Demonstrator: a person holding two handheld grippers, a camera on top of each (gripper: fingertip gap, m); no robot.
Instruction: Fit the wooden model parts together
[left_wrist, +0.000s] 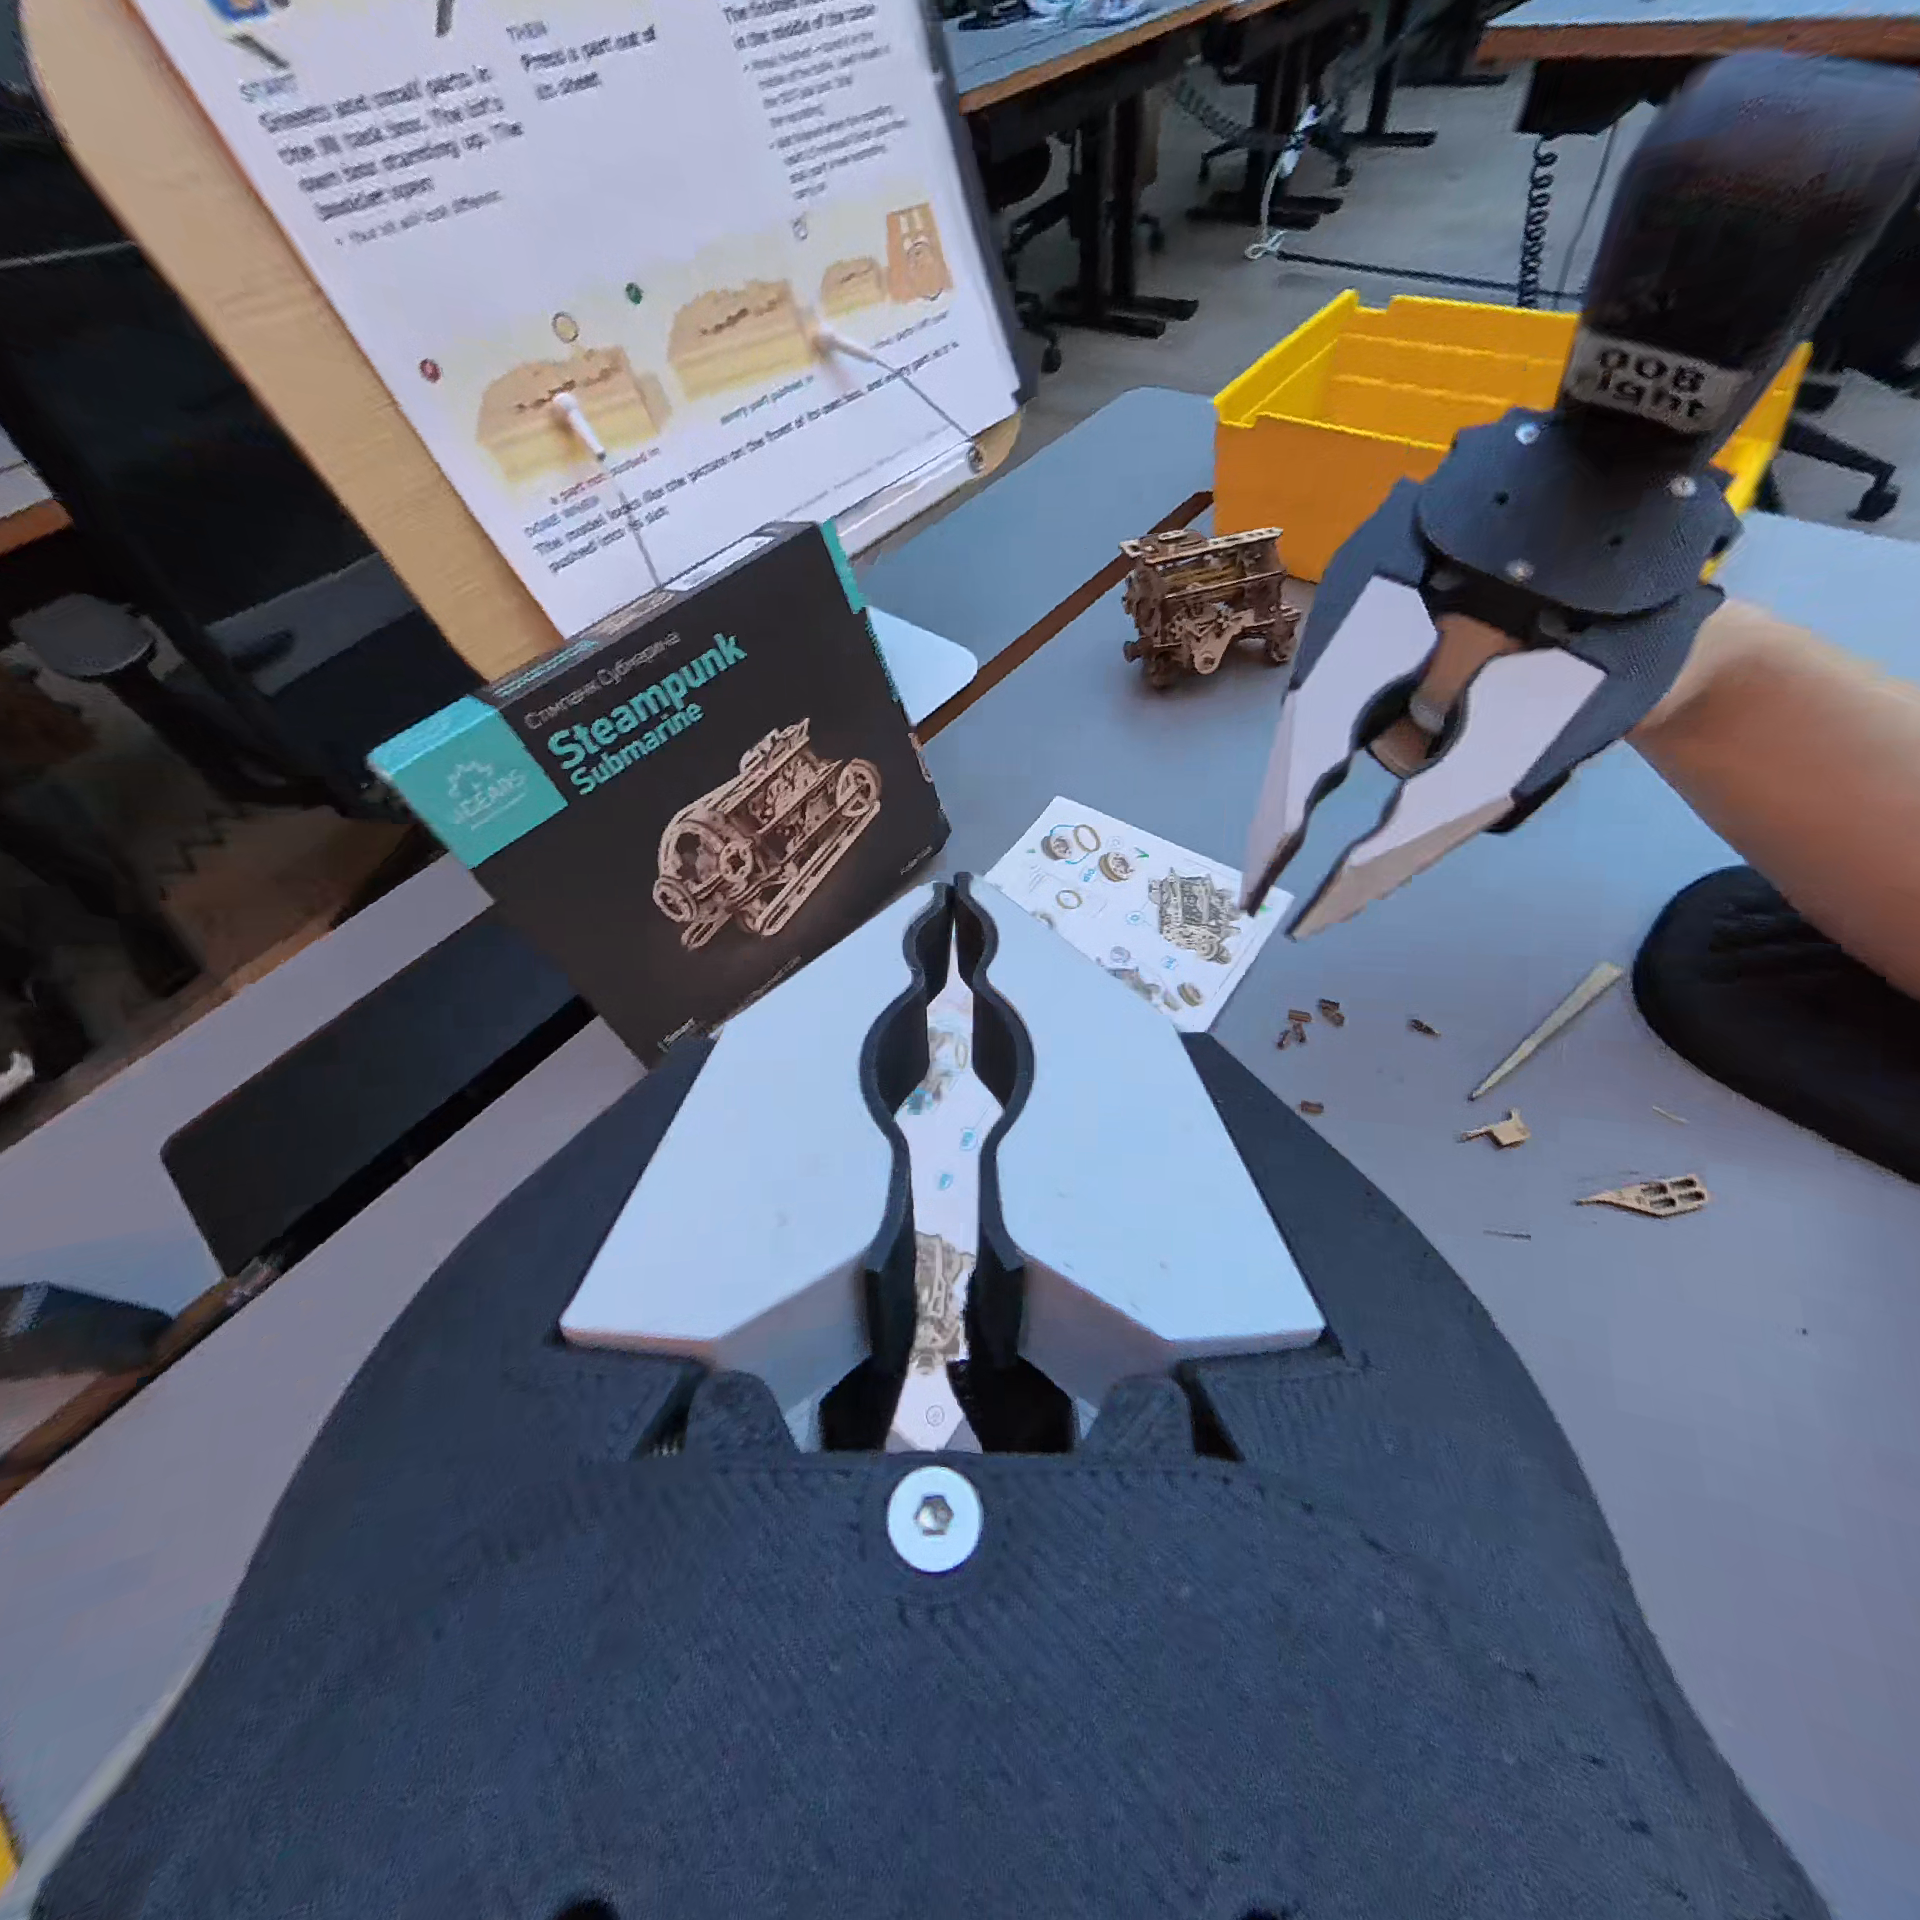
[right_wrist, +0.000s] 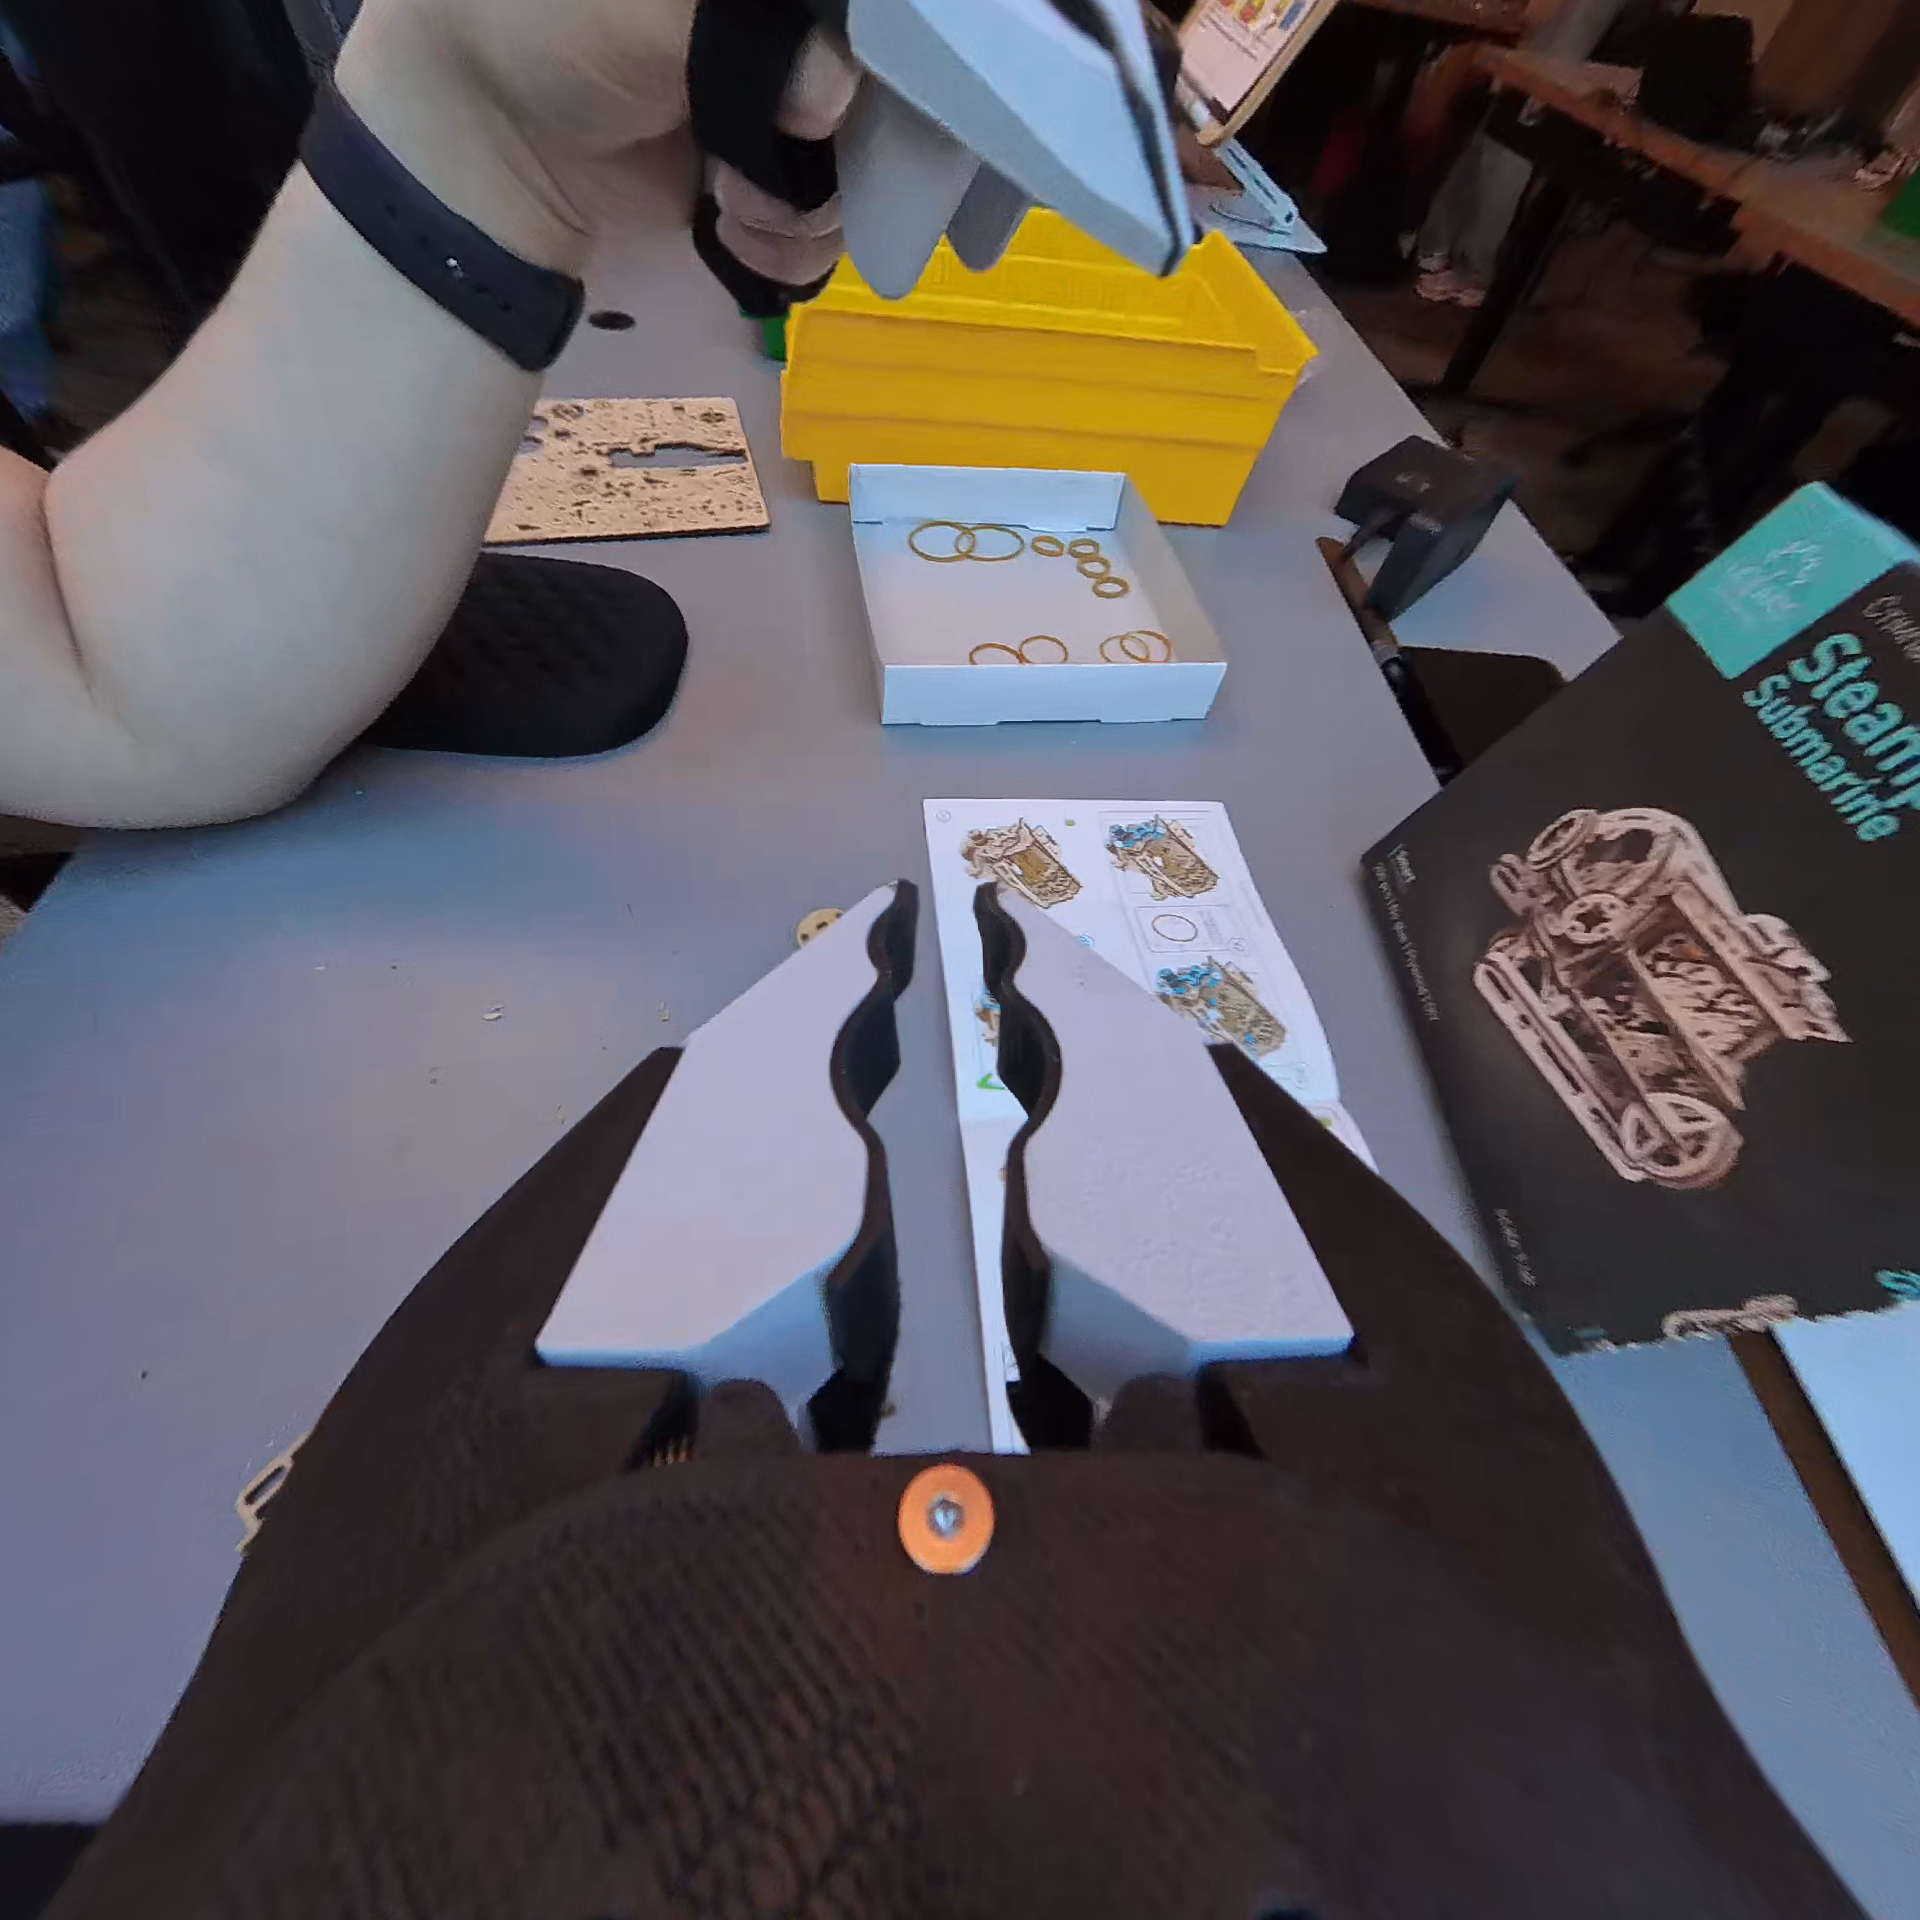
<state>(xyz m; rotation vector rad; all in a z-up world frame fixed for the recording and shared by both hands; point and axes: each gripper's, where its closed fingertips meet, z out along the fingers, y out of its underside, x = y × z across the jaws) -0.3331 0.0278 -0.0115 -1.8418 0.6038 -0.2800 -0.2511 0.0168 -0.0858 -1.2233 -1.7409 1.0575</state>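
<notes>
My left claw is pinched nearly shut on nothing, hanging over the kit box. The half-built wooden model sits further back on the table, near the yellow bin. It looks light, thin and snappy, so I'd grab its solid frame, not the gears. My right claw is open a crack, empty, above the instruction sheet.

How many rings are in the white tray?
10: two large rings far left, four small far right, two pairs along the tray's near wall; overlaps may hide more.
</notes>
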